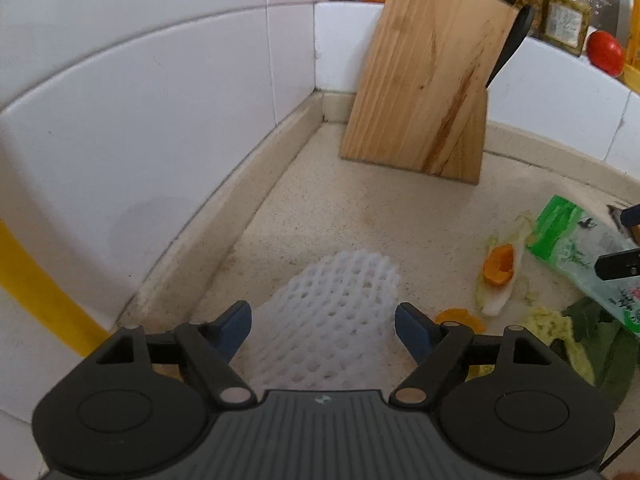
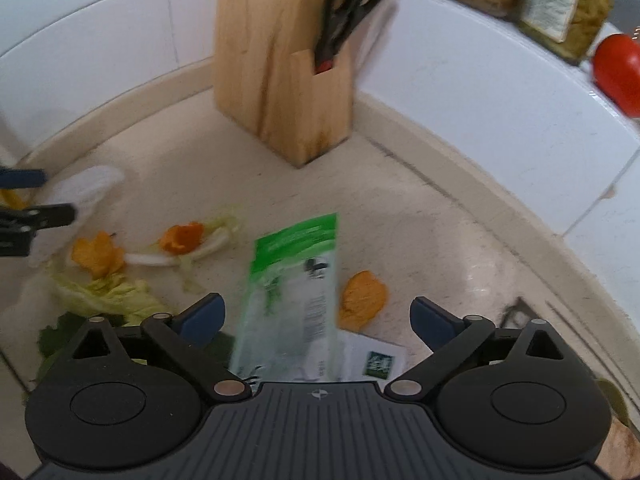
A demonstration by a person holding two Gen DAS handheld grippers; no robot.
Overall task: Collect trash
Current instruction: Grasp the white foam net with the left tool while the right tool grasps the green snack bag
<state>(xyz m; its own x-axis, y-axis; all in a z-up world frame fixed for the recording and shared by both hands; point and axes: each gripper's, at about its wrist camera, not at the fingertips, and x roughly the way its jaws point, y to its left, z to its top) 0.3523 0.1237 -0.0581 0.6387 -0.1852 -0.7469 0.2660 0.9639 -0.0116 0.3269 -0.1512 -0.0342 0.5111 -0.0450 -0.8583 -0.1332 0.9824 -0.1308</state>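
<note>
Trash lies scattered over the speckled counter (image 1: 360, 208), and both claws hang above it spread wide, gripping nothing. Between the blue fingertips of the left gripper (image 1: 323, 322) lies a white foam fruit net (image 1: 332, 320), flat on the counter and reaching forward past the tips. To the right of that claw are orange peel (image 1: 498, 266) on a pale cabbage stalk (image 1: 496, 300), then leafy scraps (image 1: 560, 332). Ahead stands a wooden knife block (image 1: 428, 80) in the tiled corner.

The right gripper (image 2: 317, 318) has a green and clear plastic wrapper (image 2: 292, 292) between its open fingers, running forward. A piece of orange peel (image 2: 362, 300) sits just right of the wrapper, and a white printed packet (image 2: 372, 360) lies beneath the claw. To the left are lettuce leaves (image 2: 104, 292).
</note>
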